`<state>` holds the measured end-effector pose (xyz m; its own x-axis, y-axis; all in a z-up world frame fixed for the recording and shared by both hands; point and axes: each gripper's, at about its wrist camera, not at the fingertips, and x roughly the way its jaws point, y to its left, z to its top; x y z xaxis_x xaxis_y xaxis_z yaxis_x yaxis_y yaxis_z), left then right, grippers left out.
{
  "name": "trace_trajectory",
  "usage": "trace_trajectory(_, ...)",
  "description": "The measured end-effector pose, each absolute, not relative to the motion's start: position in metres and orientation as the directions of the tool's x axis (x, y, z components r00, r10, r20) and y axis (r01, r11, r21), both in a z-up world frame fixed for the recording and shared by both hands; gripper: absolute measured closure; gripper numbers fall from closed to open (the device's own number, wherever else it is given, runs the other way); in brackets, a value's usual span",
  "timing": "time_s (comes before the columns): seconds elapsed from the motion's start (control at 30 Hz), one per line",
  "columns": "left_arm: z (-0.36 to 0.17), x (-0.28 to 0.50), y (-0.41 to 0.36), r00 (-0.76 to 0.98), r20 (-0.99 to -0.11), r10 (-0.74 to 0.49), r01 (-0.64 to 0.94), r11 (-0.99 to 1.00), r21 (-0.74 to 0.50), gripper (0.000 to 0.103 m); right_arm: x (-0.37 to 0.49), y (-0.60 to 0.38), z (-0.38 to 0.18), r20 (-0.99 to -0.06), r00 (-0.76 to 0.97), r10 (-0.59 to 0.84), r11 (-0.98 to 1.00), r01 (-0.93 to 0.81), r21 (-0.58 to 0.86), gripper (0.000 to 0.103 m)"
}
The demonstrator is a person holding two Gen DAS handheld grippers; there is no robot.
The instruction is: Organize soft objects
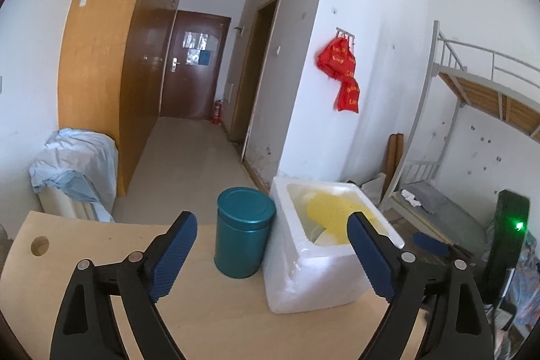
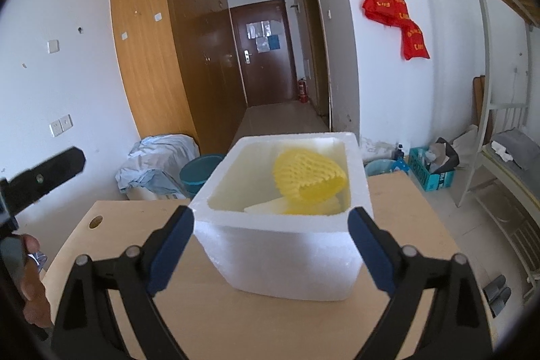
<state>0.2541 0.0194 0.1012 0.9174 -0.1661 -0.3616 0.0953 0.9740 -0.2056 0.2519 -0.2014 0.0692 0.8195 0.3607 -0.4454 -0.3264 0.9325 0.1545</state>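
1. Both tongs spread wide, holding nothing: left gripper (image 1: 271,253) hung over the bench (image 1: 101,245) facing the teal tin (image 1: 244,231), right gripper (image 2: 270,250) squared up to the white foam box (image 2: 283,245).
2. Sat near the bench's far right corner, that box, with the tin just beside its left wall, maybe touching, hard to call.
3. Already inside the box: yellow foam netting (image 2: 308,179), curled and leaning toward the back right, plus a paler soft piece (image 2: 266,208) underneath at the front.
4. No other soft item showing on the bench top in either view; left side bare apart from the cable hole (image 1: 39,246).
5. Looked like a late step, likely between placements or at the finish, judging by the empty tongs and the filled box.
6. Next move, if any: find another soft piece out of view, pinch it lightly so it does not crush or spring loose, then lower it over the box rim without nudging the light foam walls or tipping the tin.
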Motion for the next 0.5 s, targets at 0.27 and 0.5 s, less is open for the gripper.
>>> trace_trajectory(0.27,0.095,0.248,0.021,0.921,-0.360,-0.150,0.082,0.977,-0.198,0.009,0.266,-0.191,0.082,-0.451,0.805,0.386,0.921,-0.361,0.145,0.008)
trace_trajectory(0.5,0.088,0.232,0.021,0.928,-0.350,-0.125,0.065,0.982,-0.180,0.008,0.229,-0.192,0.078,-0.405,0.816,0.412,0.910,-0.386,0.150,0.008)
